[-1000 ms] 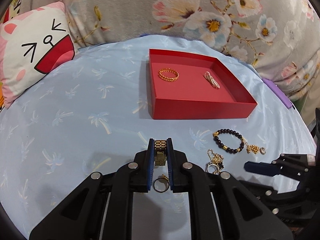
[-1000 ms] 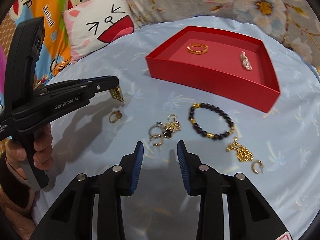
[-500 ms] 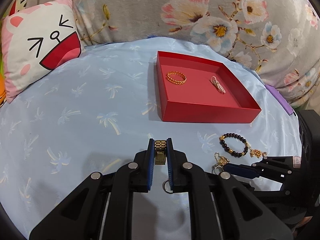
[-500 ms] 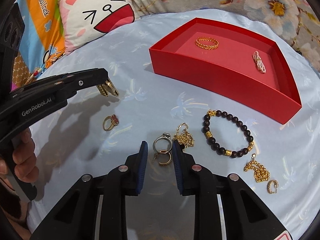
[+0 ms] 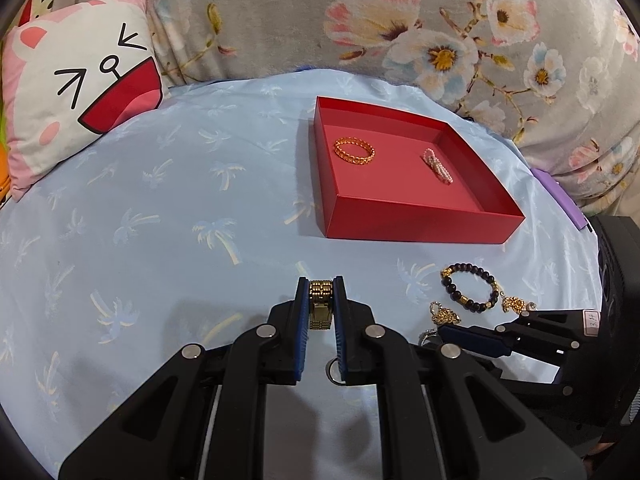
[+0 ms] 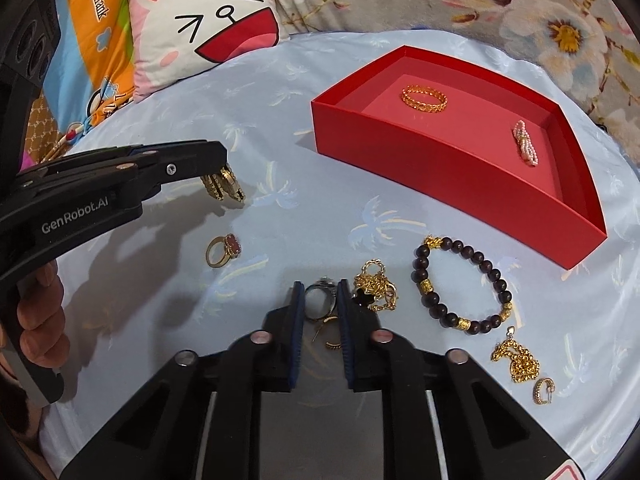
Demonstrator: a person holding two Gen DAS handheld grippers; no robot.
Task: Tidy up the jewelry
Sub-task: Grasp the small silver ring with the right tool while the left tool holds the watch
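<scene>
Right gripper (image 6: pixel 319 300) lowered around silver ring (image 6: pixel 319 295) — left view hides it.

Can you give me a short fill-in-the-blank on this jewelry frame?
1. The left gripper is shut on a ____ link band.
2. The red tray holds ____ pieces.
3. The right gripper straddles a ____ ring.
4. The beaded bracelet lies ____ the tray.

Missing words: gold; two; silver; outside
</scene>
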